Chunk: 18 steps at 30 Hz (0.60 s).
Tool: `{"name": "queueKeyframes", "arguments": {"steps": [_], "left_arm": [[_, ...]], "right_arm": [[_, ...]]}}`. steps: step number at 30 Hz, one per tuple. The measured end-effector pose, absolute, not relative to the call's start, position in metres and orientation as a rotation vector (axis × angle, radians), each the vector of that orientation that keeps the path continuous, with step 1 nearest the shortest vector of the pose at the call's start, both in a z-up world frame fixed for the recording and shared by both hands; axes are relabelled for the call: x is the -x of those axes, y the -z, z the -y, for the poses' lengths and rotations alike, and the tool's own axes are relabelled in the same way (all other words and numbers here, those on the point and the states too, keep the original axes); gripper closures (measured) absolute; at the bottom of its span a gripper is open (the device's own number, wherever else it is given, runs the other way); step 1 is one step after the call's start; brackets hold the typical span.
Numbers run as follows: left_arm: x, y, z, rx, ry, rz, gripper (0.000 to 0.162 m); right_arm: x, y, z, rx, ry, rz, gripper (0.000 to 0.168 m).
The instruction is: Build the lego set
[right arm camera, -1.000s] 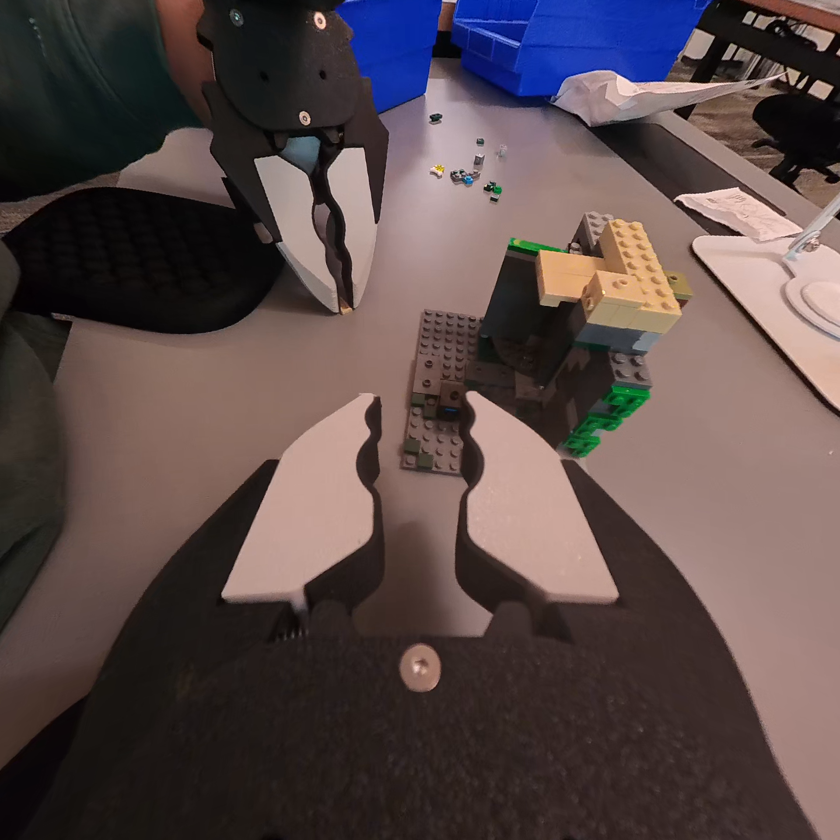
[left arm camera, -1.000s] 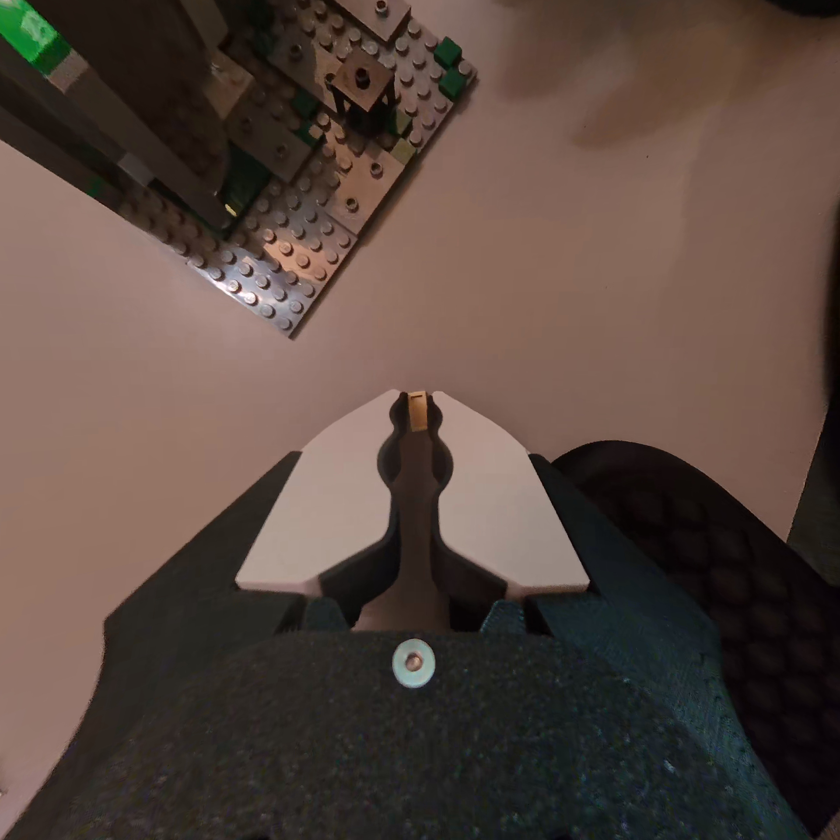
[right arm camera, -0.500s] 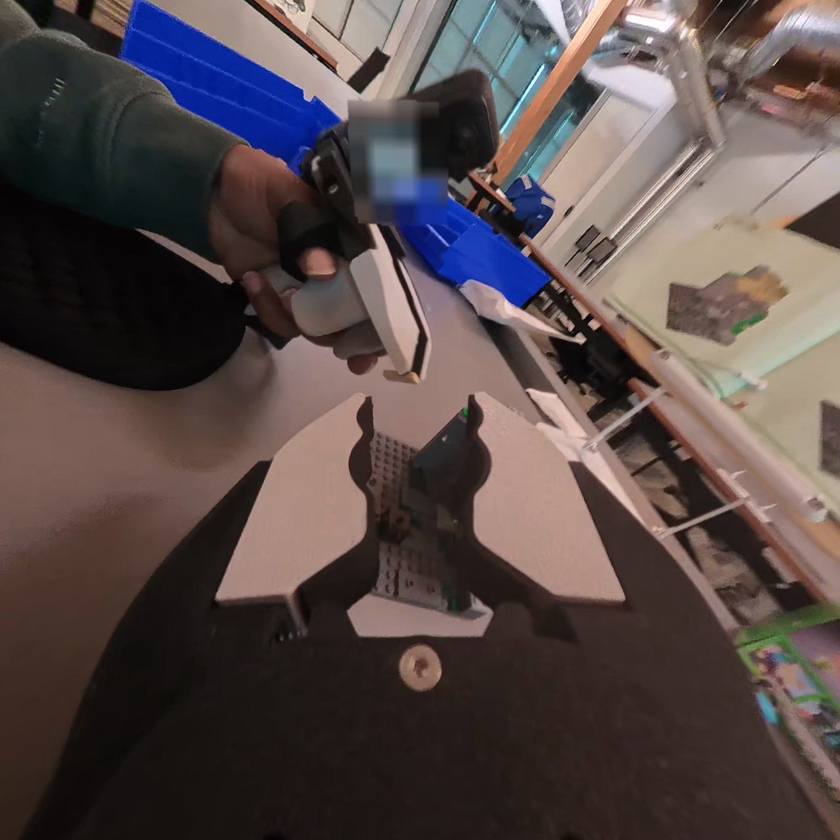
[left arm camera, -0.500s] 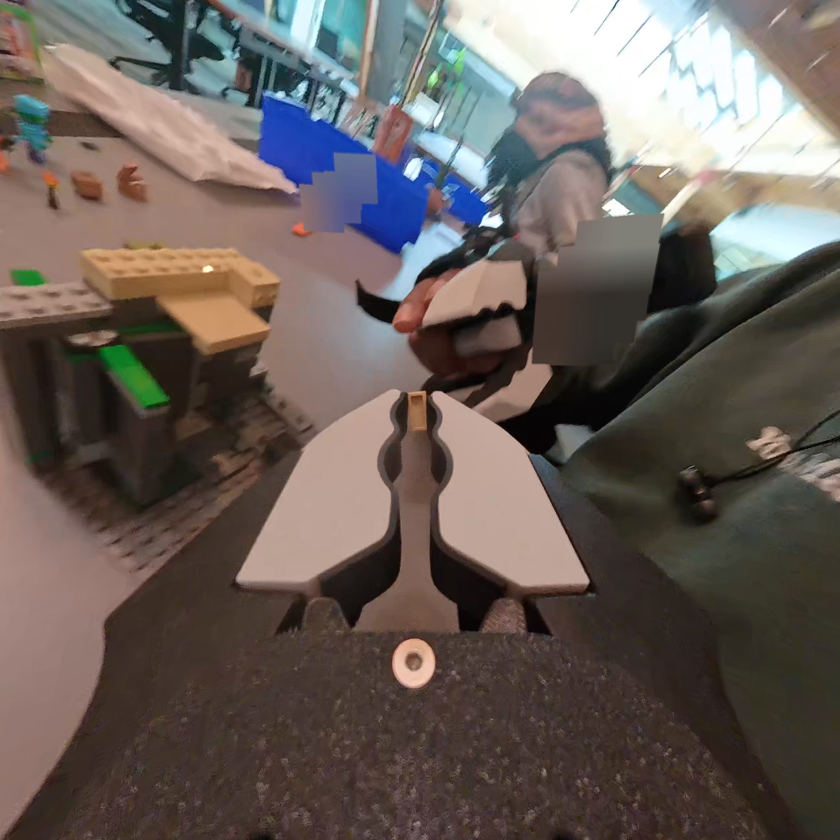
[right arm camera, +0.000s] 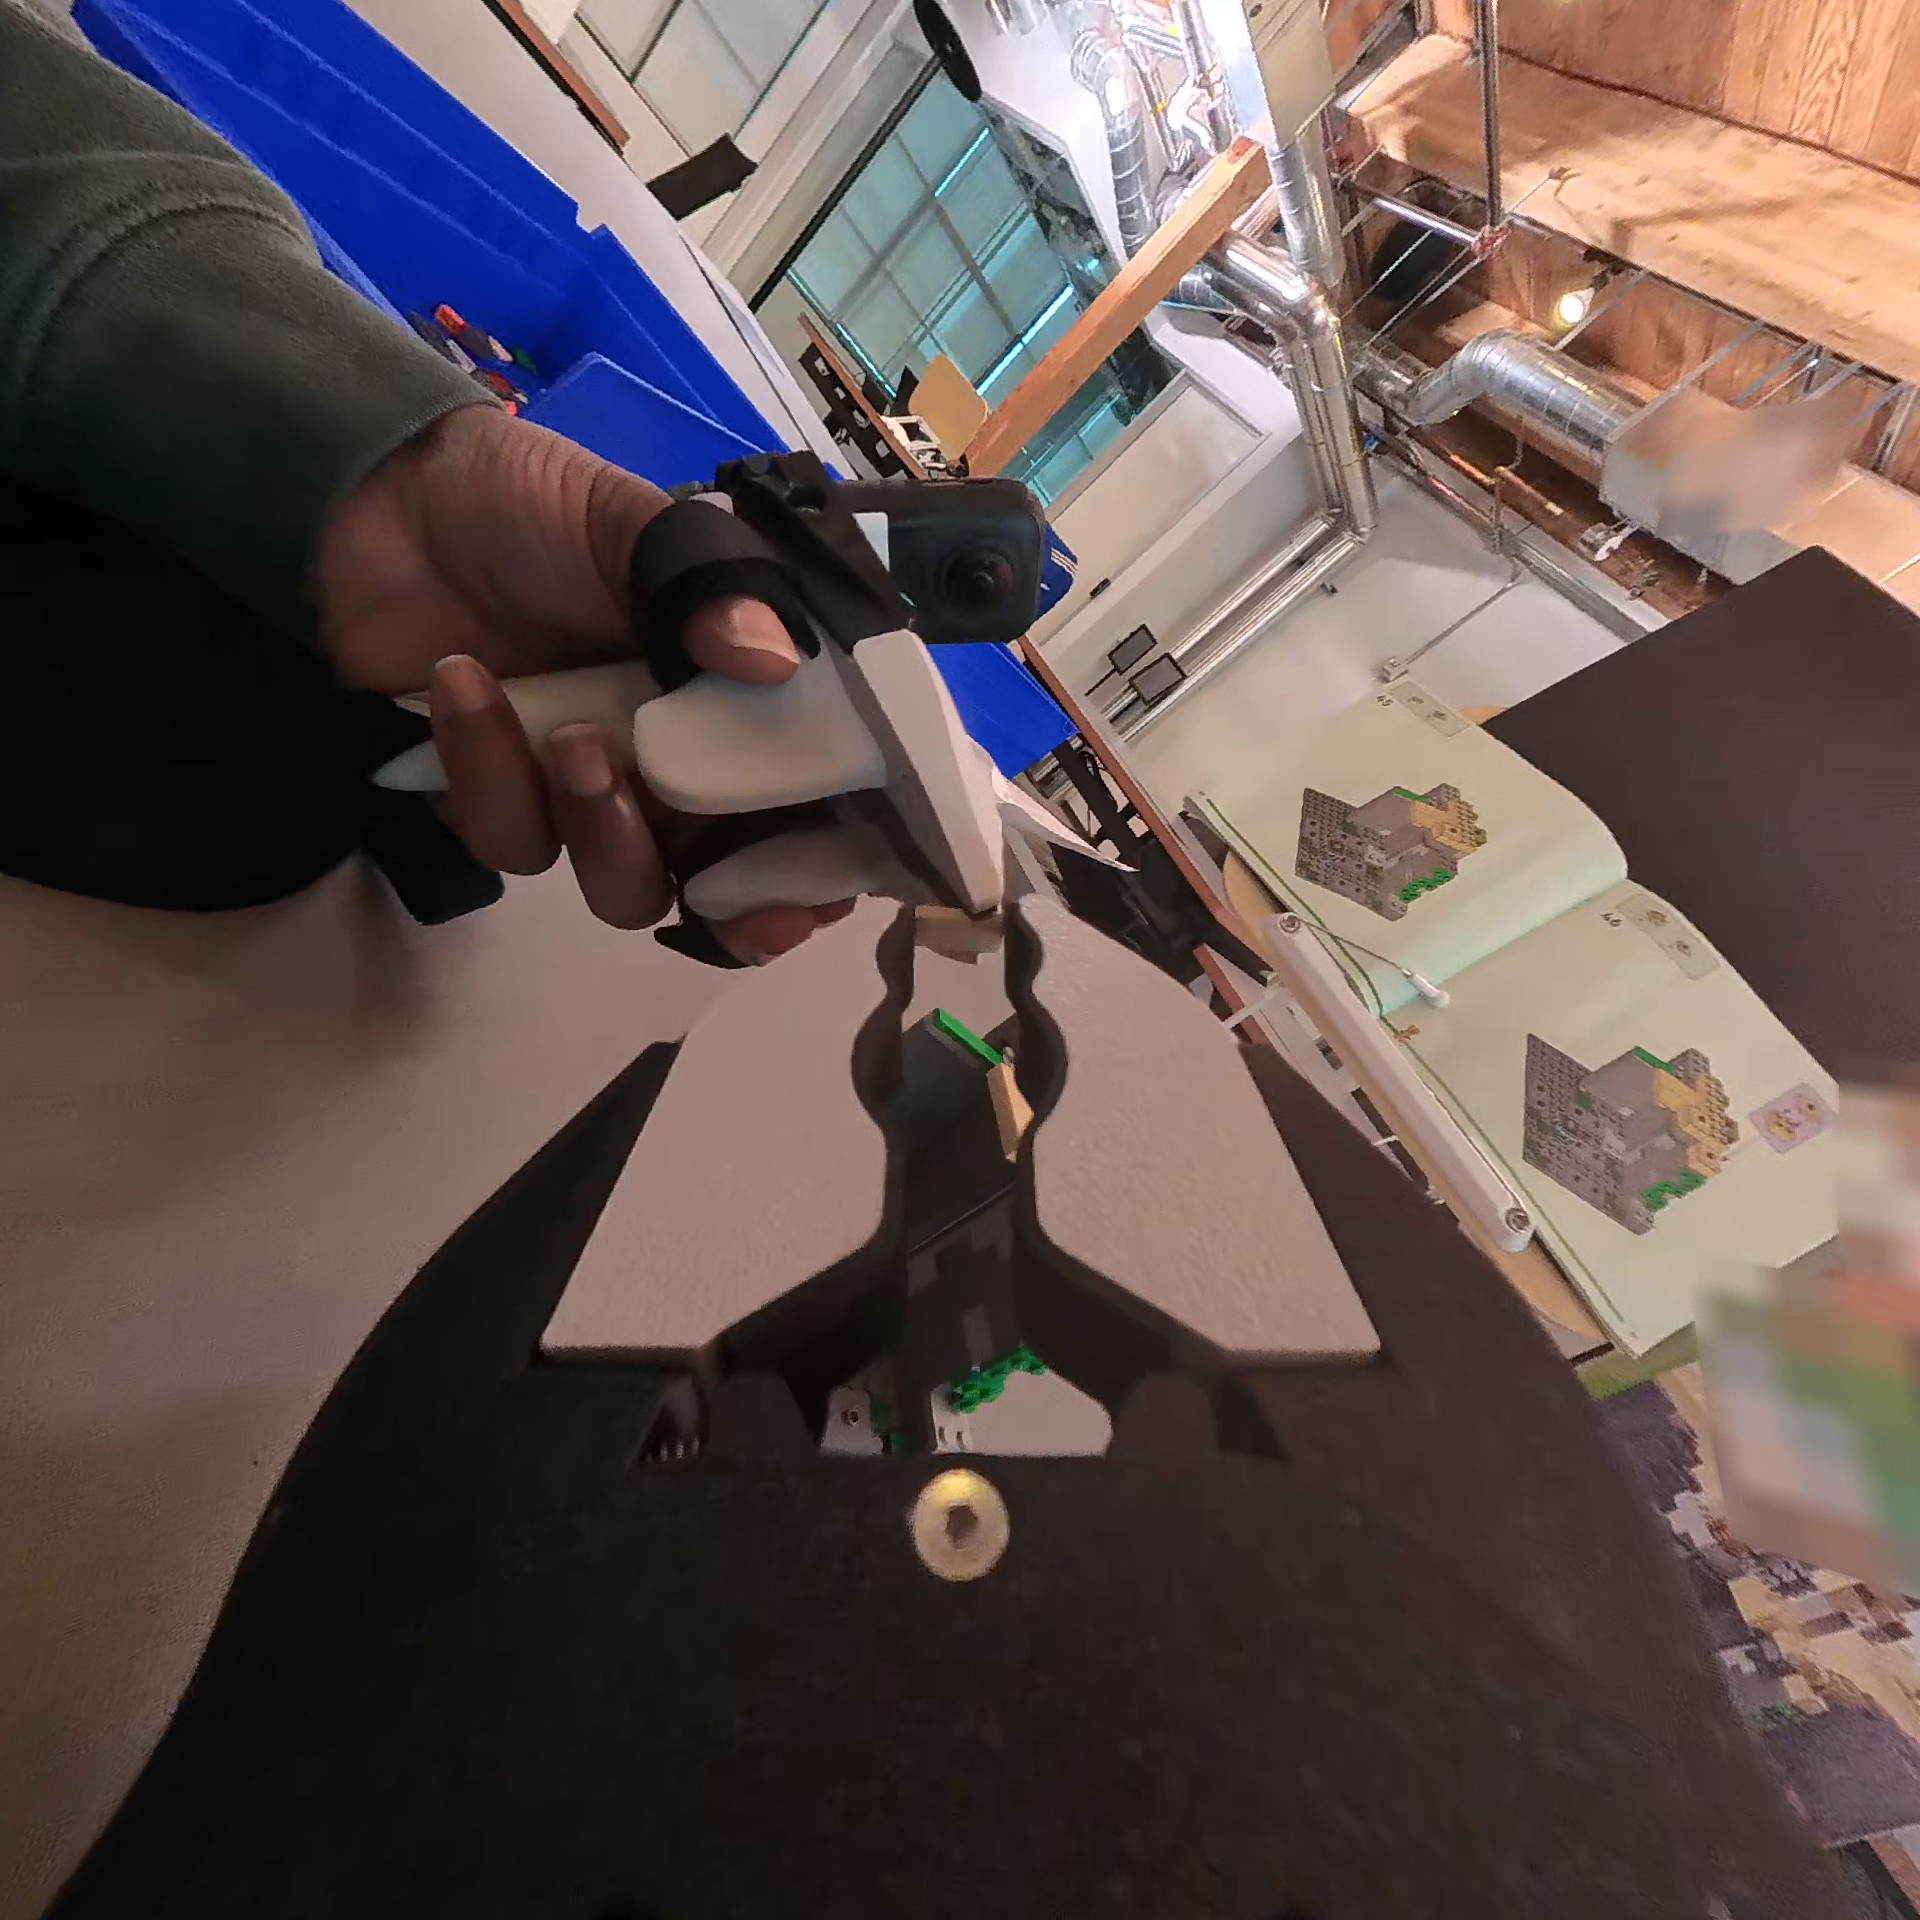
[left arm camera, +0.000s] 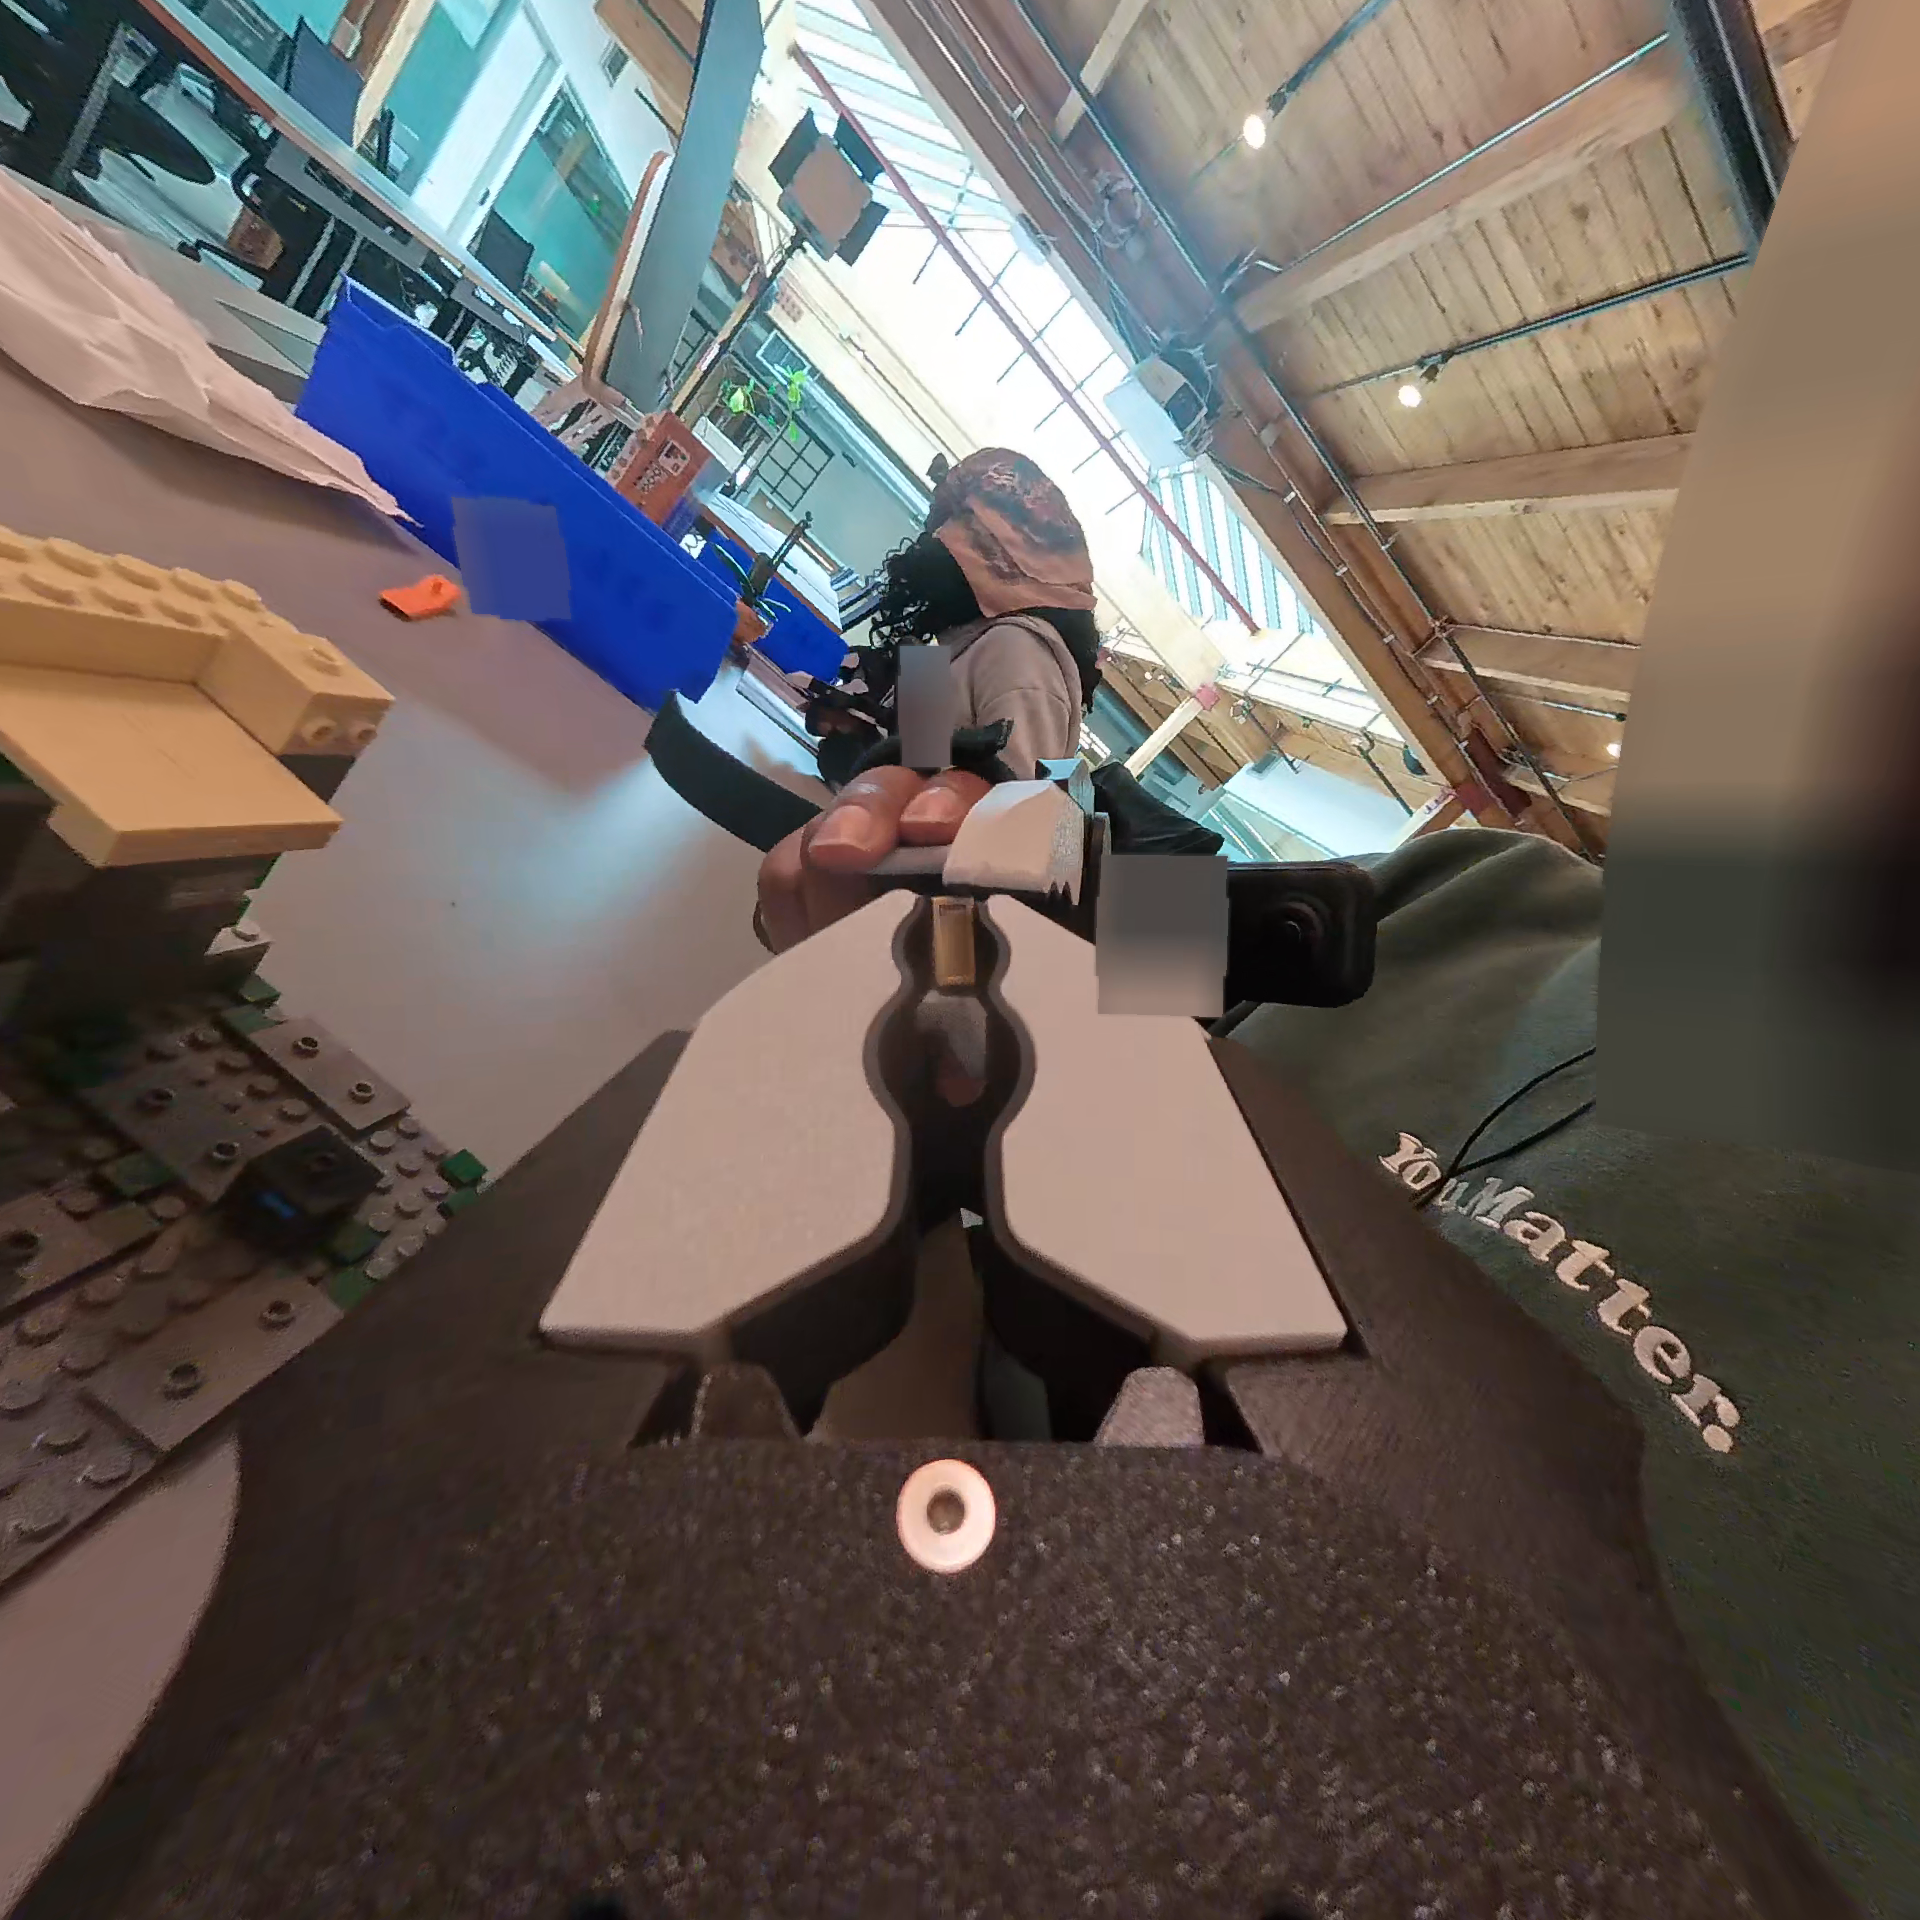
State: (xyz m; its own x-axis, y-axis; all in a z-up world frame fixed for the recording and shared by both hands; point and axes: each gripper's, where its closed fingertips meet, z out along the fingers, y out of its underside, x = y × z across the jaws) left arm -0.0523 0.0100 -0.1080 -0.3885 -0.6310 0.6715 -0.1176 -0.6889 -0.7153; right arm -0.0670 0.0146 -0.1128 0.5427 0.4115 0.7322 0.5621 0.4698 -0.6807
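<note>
Between the right gripper [right arm camera: 958, 961]'s parted, empty fingertips, the left gripper [left arm camera: 951, 920] presents its pinched tan brick [right arm camera: 954, 932], apparently for handover.

Tan brick [left arm camera: 952, 941], grey studded baseplate [left arm camera: 156, 1278]

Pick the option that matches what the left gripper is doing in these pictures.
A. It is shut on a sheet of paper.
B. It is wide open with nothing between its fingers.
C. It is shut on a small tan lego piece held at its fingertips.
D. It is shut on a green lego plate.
C: in the left wrist view the left gripper has its fingers closed on a small tan lego piece at the tips; the right wrist view shows the same piece.
</note>
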Motion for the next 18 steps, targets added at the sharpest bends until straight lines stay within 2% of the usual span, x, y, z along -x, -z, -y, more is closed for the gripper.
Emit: {"name": "queueKeyframes", "arguments": {"steps": [7, 18], "left_arm": [[0.052, 0.113, -0.011, 1.508, 2.071, -1.049, 0.153], [0.055, 0.164, -0.016, 1.777, 1.543, -1.325, 0.145]], "right_arm": [[0.067, 0.121, -0.012, 1.200, 0.018, 1.082, 0.152], [0.067, 0.171, -0.022, 1.402, 0.119, 1.376, 0.153]]}}
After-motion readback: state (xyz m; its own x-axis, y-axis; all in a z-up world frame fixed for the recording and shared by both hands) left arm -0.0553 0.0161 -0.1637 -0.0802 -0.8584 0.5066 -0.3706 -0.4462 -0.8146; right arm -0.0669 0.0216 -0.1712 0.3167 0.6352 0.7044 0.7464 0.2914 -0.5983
